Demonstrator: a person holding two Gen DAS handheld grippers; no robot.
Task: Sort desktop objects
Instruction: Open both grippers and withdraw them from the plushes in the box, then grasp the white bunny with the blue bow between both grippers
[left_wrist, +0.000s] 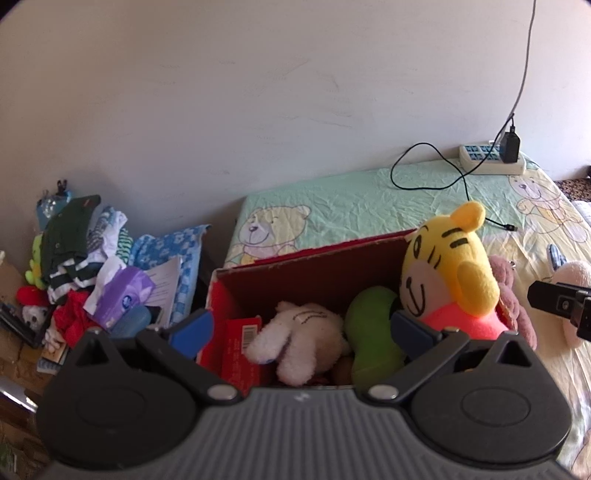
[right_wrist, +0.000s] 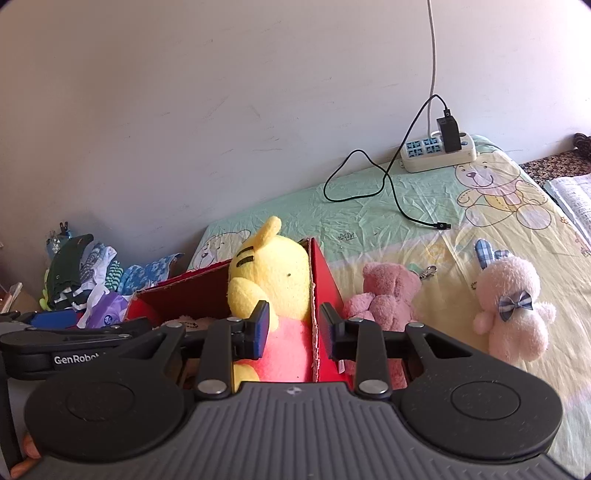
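Plush toys are partly sorted: the yellow tiger plush (right_wrist: 273, 280) sits in the red cardboard box (right_wrist: 327, 280) with a white one (left_wrist: 299, 332); a pink bear (right_wrist: 384, 299) and pale rabbit (right_wrist: 513, 306) lie right of it. Right gripper (right_wrist: 293, 332) stands slightly open, straddling the box wall beside the tiger, pads not pressing; left gripper (left_wrist: 299, 325) wide open, empty.
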